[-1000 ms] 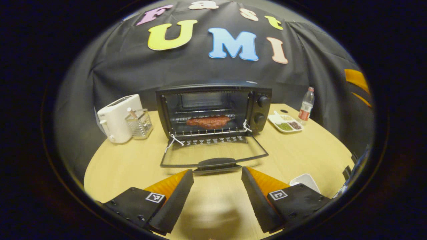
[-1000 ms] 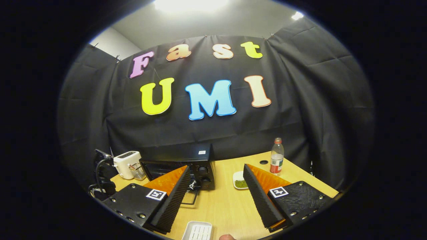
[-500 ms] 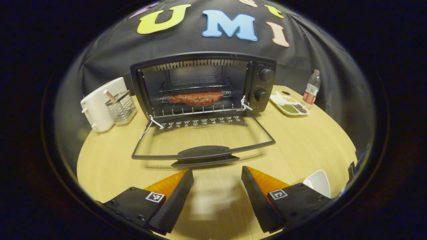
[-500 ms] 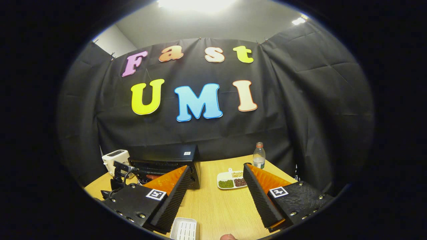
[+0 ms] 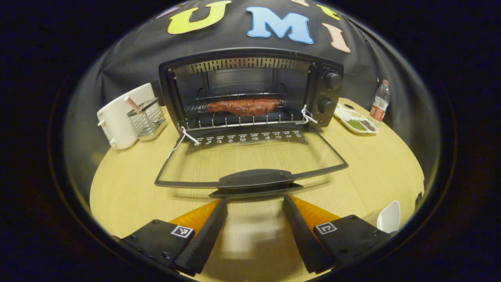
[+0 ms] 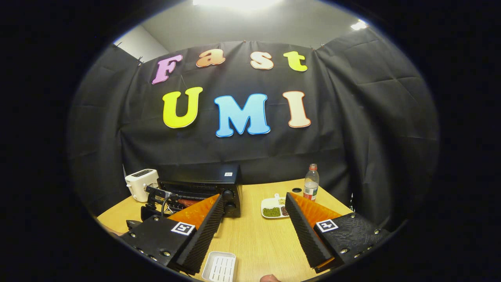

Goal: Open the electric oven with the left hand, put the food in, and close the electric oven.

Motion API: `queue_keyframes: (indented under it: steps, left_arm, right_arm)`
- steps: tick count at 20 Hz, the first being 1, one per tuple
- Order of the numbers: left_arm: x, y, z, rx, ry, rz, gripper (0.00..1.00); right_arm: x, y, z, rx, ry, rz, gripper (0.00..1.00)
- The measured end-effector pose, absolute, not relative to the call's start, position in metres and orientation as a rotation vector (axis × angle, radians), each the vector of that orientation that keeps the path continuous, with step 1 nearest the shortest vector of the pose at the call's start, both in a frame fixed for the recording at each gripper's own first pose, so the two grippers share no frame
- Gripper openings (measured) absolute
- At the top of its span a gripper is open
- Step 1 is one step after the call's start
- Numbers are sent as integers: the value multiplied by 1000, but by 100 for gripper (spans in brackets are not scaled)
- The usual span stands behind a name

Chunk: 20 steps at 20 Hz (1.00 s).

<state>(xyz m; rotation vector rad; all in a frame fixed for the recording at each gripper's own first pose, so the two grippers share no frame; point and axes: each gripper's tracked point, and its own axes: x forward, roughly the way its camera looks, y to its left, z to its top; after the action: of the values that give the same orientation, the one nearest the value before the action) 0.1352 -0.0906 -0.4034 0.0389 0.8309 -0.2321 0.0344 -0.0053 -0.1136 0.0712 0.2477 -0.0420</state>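
The black electric oven stands open at the back of the table, its glass door folded down flat. A reddish-brown piece of food lies on the wire rack inside. My left gripper is open and empty, its fingertips just short of the door handle and to either side of it. In the right gripper view the oven sits at the left, and my right gripper hangs open and empty above the table, well back from it.
A white toaster and a wire holder stand left of the oven. A divided plate of beans and a water bottle are to its right. A small white tray lies near the table's front edge.
My left gripper has moved forward and down toward the lowered door, so its handle now lies just ahead of the fingertips. The right gripper has only swayed a little, still open.
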Motion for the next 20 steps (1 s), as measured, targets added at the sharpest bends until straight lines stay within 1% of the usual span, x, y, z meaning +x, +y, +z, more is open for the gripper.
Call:
queue_keyframes:
  steps: [5,6,7,9,11,12,13,14,15,16,17,19,20]
  left_arm:
    - [140,-90,-376,5,771,-212,97]
    - [141,-90,-367,16,754,-216,100]
    - [142,-90,-359,29,733,-221,97]
    - [148,-90,-338,48,683,-230,100]
    - [164,-90,-313,64,617,-239,100]
    - [174,-89,-299,73,584,-240,97]
    - [182,-88,-290,72,561,-242,97]
    - [193,-89,-281,60,542,-241,90]
    - [204,-90,-272,53,514,-243,100]
    - [214,-91,-264,58,491,-248,97]
    - [224,-90,-260,71,473,-249,100]
    - [237,-89,-247,84,438,-251,100]
    - [241,-90,-237,78,411,-252,97]
  right_arm:
    - [35,-9,-112,86,242,-47,96]
    - [35,-8,-113,89,244,-43,96]
    - [35,-7,-113,92,245,-36,96]
    - [37,-1,-115,94,247,-24,96]
    - [39,4,-118,91,250,-11,96]
    - [39,6,-119,90,252,-4,96]
    - [41,9,-119,89,254,-1,96]
    - [41,10,-120,90,256,2,96]
    - [41,12,-120,91,258,5,96]
    - [41,12,-121,91,259,5,97]
    - [43,13,-123,92,263,4,97]
    - [45,13,-124,97,267,0,97]
    - [44,12,-124,98,264,-6,96]
